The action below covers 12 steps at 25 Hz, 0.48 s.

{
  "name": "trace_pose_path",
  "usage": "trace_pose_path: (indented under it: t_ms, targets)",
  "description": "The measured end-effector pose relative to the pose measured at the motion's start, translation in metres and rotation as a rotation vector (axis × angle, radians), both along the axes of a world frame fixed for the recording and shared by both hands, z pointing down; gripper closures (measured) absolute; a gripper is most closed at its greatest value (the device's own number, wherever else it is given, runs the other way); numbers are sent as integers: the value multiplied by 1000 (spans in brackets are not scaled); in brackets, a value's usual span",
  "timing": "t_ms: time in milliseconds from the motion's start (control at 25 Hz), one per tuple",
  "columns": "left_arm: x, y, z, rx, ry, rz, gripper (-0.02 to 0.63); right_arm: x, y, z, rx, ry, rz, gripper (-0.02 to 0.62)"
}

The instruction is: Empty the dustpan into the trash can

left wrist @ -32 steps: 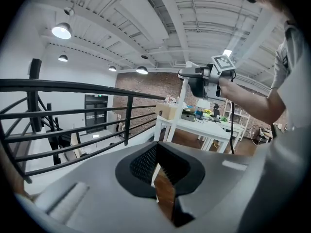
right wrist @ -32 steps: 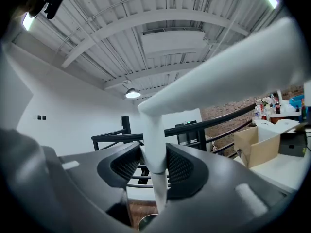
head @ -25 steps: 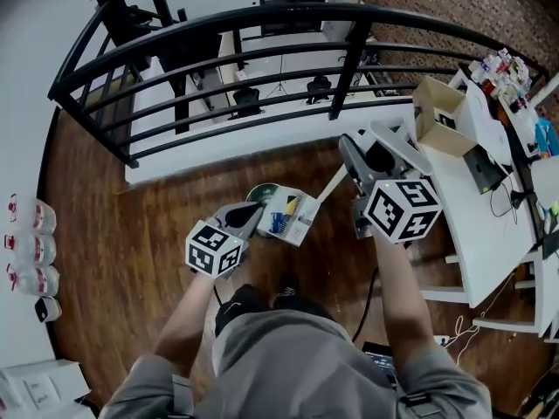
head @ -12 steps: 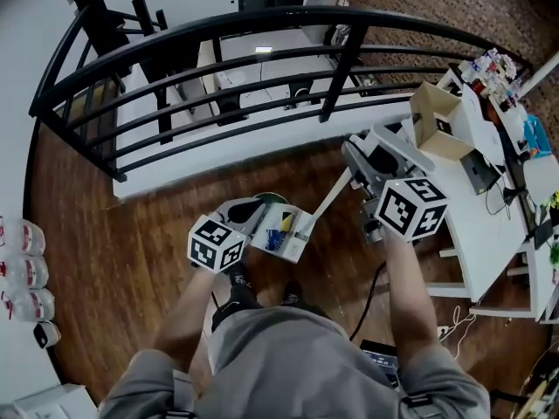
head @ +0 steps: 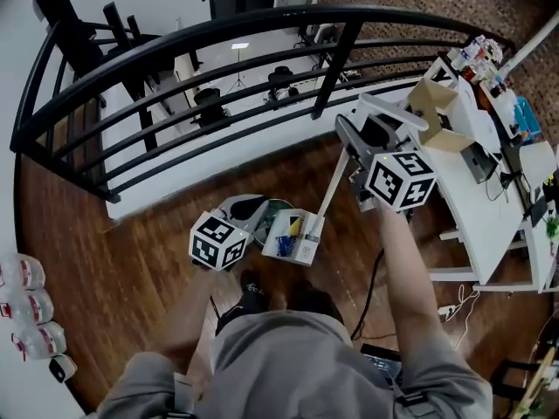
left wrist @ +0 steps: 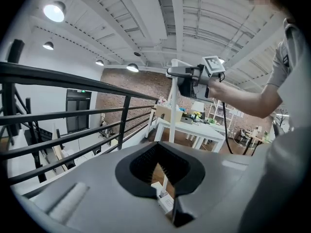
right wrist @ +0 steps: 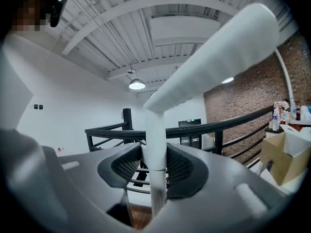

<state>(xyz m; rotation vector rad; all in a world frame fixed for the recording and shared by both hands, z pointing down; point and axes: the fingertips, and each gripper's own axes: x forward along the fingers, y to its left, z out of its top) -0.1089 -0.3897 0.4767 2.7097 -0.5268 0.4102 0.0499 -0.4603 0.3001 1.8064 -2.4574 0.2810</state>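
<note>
By the black railing (head: 333, 68): we stand on its near side, on the wooden floor (head: 131, 243), with both grippers out in front of us.
Dustpan (head: 295, 236): a white box-shaped pan, held in the air above the floor, near the railing's foot and apart from it.
Contents: blue and yellow bits (head: 288, 236) lie inside the pan.
Handle (head: 333, 184): a long white pole that rises from the pan toward the railing and ends in a bent white grip.
Right gripper (head: 348, 151): its tongs pinch the handle, one black pad on each side of the pole (right wrist: 156, 130), closer to the railing than the pan is.
Left gripper (head: 260, 212): its tips are pressed together, with only a narrow wedge of gap behind them (left wrist: 159, 166). We can make out nothing between them. It sits just beside the pan, on the side that faces along the railing to our left.
Green thing (head: 278, 206): a small rounded shape between the left gripper's tip and the railing. We cannot tell what it is.
White table (head: 476, 208): it stands at the railing's right end.
Cardboard box (head: 437, 116): open, on the table corner nearest the railing.
</note>
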Motion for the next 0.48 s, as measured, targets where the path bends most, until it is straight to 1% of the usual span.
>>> trace_pose_path:
  t_ms: [160, 280, 480]
  targets:
    - [-2, -25, -1, -9, 9, -13, 603, -5, -45, 5, 24, 6, -22, 449]
    - [1, -47, -1, -11, 14, -38, 601, -6, -77, 14, 16, -6, -40, 453]
    - [6, -88, -5, 3, -17, -106, 601, -11, -128, 27, 2, -42, -96, 460]
